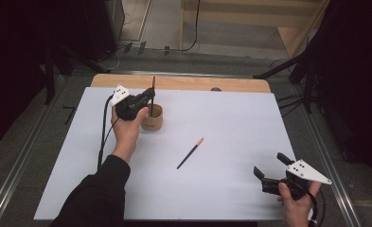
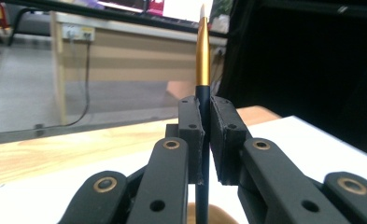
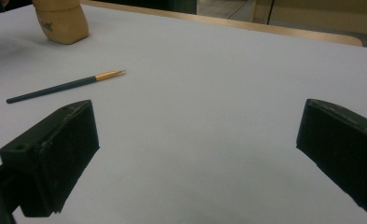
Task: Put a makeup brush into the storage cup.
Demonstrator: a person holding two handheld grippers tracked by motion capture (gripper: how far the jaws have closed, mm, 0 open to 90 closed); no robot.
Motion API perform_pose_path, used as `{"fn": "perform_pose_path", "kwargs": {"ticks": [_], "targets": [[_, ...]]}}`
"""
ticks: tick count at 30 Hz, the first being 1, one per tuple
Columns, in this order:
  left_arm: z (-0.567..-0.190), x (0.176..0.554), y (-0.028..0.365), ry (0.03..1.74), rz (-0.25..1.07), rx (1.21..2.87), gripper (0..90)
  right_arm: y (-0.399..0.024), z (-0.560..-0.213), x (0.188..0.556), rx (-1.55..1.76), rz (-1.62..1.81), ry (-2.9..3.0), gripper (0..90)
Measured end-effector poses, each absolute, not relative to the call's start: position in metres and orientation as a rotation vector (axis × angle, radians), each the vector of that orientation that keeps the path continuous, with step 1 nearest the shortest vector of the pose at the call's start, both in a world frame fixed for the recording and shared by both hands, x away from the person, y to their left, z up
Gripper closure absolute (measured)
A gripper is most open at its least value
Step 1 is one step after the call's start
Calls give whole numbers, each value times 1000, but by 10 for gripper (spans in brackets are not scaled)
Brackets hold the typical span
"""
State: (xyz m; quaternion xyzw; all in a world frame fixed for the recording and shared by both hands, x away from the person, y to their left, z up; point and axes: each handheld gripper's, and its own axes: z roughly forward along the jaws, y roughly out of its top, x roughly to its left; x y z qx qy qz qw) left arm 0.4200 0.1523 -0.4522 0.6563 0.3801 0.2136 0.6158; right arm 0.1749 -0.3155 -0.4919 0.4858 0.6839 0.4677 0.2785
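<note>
While clamping a chopstick, left tool hovers.

I see the cup standing on the tabletop toward its far-left corner. My left gripper sits just left of the cup, over its rim, with an upright brush between its fingers, the brush's lower end down inside the cup. A second brush lies flat near the middle of the tabletop, well apart from the cup, slanting from near-left to far-right. My right gripper is at the near-right corner, above the tabletop.
</note>
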Motion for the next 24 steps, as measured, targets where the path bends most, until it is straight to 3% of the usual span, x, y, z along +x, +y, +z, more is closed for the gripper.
{"fn": "perform_pose_path", "kwargs": {"ticks": [5,13,14,24], "targets": [[-455,419,156,882,460,1503,826,-316,-492,175,1303,1254,1835,0],[-449,414,162,887,457,1488,665,-316,-492,174,1307,1254,1830,0],[-448,413,163,886,461,1485,615,-316,-492,175,1306,1251,1832,0],[-438,398,182,998,410,1517,516,-315,-491,174,1306,1251,1831,0]]}}
